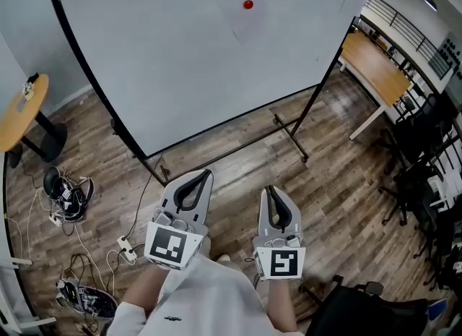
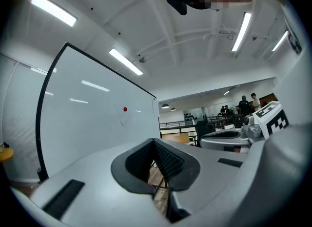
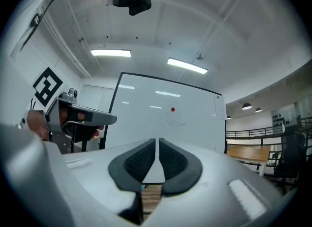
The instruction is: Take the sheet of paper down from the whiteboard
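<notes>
White on white, the sheet of paper (image 1: 250, 22) is hard to make out, but it seems to hang slightly tilted on the whiteboard (image 1: 166, 60), pinned at its top by a red magnet (image 1: 248, 4), toward 12 o'clock in the head view. Both grippers sit low at 6 o'clock, well apart from the board and pointing toward it over the wooden floor (image 1: 238, 183). The left gripper (image 1: 206, 175) has its fingers pressed together on nothing. The right gripper (image 1: 271, 189), at its 3 o'clock, has fingers all but closed, with only a thin slit between them and nothing in it. A wooden tabletop (image 1: 372, 63) stands at 2 o'clock.
</notes>
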A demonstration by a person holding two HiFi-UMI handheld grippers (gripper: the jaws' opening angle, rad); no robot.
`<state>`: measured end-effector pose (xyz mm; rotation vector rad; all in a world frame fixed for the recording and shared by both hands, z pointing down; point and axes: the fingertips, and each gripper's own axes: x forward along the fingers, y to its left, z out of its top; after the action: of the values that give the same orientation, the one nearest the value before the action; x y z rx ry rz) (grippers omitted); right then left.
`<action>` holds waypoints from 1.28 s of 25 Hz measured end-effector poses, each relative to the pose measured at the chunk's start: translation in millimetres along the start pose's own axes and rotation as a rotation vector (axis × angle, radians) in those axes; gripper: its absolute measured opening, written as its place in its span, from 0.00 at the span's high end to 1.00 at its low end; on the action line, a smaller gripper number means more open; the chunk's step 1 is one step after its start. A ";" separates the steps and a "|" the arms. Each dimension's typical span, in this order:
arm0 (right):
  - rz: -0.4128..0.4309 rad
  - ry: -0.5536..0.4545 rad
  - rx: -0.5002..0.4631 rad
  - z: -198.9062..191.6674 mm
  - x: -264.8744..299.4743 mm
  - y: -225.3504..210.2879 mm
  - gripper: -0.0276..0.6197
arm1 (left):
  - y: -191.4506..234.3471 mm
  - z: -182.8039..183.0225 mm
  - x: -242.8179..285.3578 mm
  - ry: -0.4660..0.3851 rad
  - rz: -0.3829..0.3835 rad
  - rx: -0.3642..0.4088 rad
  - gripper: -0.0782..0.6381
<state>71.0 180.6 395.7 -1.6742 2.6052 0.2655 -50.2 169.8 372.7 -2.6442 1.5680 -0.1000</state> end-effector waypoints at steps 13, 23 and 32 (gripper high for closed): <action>-0.020 0.004 -0.020 -14.3 134.2 -43.8 0.91 | 75.0 1.0 124.0 -0.030 -0.041 -0.013 0.88; -0.124 -0.010 0.024 -11.8 285.2 -89.4 0.90 | 160.1 26.4 244.8 -0.044 -0.158 0.001 0.88; -0.169 0.000 0.019 -18.1 320.1 -121.9 0.90 | 169.9 25.4 294.0 -0.047 -0.201 0.003 0.88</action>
<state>48.4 -159.8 359.8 -1.8739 2.4380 0.2326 -55.6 -168.9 338.7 -2.7731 1.2842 -0.0502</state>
